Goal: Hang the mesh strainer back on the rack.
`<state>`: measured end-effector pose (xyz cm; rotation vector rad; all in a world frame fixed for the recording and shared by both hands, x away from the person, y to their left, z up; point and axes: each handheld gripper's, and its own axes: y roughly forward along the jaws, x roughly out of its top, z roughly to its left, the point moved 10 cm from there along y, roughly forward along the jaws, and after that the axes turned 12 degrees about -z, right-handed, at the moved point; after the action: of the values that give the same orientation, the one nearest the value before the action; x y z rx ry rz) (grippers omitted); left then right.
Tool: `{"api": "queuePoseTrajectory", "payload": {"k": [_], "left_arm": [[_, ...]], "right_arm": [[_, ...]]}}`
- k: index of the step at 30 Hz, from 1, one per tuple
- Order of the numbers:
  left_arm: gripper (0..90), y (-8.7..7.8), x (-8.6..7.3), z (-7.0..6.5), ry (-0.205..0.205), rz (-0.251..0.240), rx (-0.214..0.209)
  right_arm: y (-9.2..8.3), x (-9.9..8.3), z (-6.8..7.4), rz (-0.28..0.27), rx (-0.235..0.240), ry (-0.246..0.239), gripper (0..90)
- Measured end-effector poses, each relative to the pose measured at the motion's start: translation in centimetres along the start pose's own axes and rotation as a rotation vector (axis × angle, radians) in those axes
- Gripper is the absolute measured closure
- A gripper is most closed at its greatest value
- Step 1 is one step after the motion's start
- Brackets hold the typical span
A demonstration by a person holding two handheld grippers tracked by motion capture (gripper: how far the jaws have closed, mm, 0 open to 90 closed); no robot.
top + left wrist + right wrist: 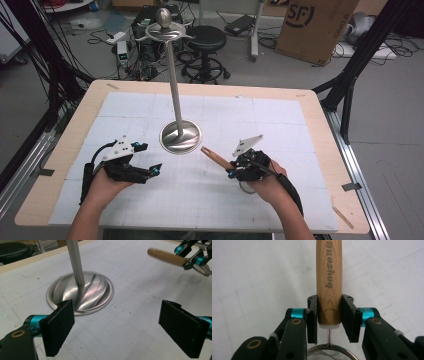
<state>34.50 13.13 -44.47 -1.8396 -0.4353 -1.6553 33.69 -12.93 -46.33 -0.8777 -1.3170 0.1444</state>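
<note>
A small strainer with a wooden handle (329, 277) and a wire mesh bowl (329, 355) is held by my right gripper (329, 317), whose pads are shut on the handle's lower end. In the high view that gripper (232, 170) is right of centre, and the handle (215, 156) points up-left toward the metal stand's base (180, 136). The stand's pole (172, 75) rises to curved hooks (167, 31). My left gripper (151, 157) rests at the left, jaws open and holding nothing. In its own view the left gripper (125, 330) faces the base (82, 293), with the handle (166, 257) at the upper right.
A white gridded mat (280, 115) covers the wooden table (320, 125). On the floor beyond the table are a black stool (206, 40), a cardboard box (315, 25), cables and black frame legs (350, 80).
</note>
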Motion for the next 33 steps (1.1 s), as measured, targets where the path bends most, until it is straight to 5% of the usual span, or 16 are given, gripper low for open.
{"api": "queuePoseTrajectory", "payload": {"k": [7, 13, 24, 33], "left_arm": [[13.9, -0.1, 0.2, 0.1, -0.007, -0.012, 0.000], [13.9, -0.1, 0.2, 0.0, -0.005, -0.010, -0.004], [14.0, -0.1, 0.3, 0.0, -0.010, -0.017, -0.006], [13.9, -0.1, 0.5, -0.3, -0.011, -0.033, -0.022]], "right_arm": [[-2.6, 3.4, -0.5, -0.269, -0.001, 0.019, 68.3], [-3.9, 5.3, -0.4, -0.419, 0.027, 0.008, 68.3], [-5.4, 8.2, -0.4, -0.562, 0.078, 0.038, 68.2], [-6.6, 11.7, -0.8, -0.637, 0.087, 0.016, 68.2]]}}
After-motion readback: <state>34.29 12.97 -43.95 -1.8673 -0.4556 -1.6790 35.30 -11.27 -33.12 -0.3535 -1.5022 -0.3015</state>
